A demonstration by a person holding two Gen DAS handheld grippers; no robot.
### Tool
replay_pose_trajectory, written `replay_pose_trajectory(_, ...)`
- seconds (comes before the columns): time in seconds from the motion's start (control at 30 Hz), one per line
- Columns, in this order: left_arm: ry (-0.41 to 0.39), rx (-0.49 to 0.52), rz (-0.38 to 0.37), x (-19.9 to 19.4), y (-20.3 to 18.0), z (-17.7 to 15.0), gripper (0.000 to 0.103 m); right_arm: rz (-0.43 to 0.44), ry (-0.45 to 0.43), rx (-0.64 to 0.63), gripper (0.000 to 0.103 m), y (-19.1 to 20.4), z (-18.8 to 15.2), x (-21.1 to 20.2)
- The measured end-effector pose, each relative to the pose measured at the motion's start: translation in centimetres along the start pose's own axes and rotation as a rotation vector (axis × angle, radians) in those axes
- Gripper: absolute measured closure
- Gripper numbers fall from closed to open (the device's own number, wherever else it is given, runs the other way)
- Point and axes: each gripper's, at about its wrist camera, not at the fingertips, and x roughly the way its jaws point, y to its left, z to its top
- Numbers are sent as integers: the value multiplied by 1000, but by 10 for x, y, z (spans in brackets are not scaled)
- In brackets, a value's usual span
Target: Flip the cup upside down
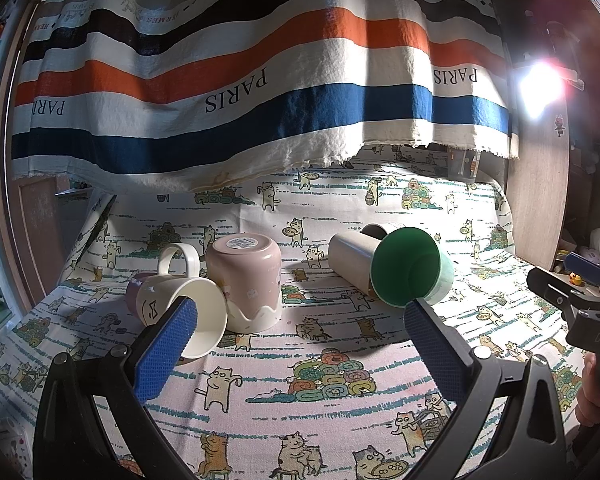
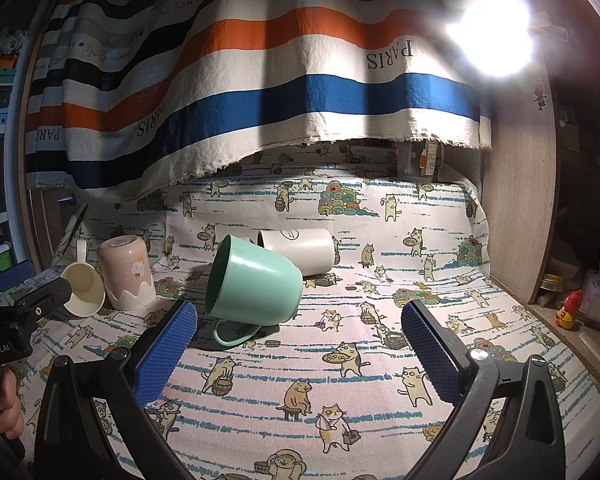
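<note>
A green cup [image 2: 256, 280] lies on its side on the cat-print cloth, mouth to the left and handle on the cloth; it also shows in the left wrist view [image 1: 410, 266]. A white mug [image 1: 180, 312] lies on its side at the left, handle up. A pink cup [image 1: 246, 280] stands upside down beside it. A cream cup [image 2: 300, 250] lies on its side behind the green one. My left gripper [image 1: 300, 332] is open and empty, in front of the cups. My right gripper [image 2: 298, 330] is open and empty, its left finger next to the green cup's handle.
A striped cloth [image 1: 240, 80] hangs over the back of the table. A wooden side panel [image 2: 520, 208] stands at the right, with small items [image 2: 568, 310] beyond it. A bright lamp [image 2: 496, 36] glares at the upper right. A purple cup [image 1: 134, 292] is partly hidden behind the white mug.
</note>
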Motion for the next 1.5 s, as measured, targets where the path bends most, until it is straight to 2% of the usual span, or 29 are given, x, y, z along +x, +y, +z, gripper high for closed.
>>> replay_pose_trajectory(0.67,-17,22,-21,-2,-1,-1,0,35,-1,-12,0,1,0,1)
replay_pose_trajectory(0.73,-51,36,20,-9,-7,0,0,30,-12,3,0,-1,0,1)
replay_pose_trajectory(0.83,-166,63,96,-27,-17,3,0,24,-16,24,0,-8,7,0)
replay_pose_trajectory(0.93,-225,84,73,-39,-24,17,0,44,-11,39,0,-16,18,-2)
replay_pose_trajectory(1.07,-232,80,51,-42,-30,40,0,75,-15,20,0,-22,40,-6)
replay_pose_trajectory(1.23,-303,133,110,-37,-40,67,0,49,-81,-12,0,-22,65,-9)
replay_pose_trajectory(1.37,-271,98,38,-21,-39,84,0,23,-131,-53,0,-21,87,-1)
replay_pose_trajectory(1.43,-241,69,-13,-9,-37,91,0,32,-124,-42,0,-22,97,6)
replay_pose_trajectory(1.5,-228,61,-32,5,-37,95,0,58,-111,-11,0,-25,109,17)
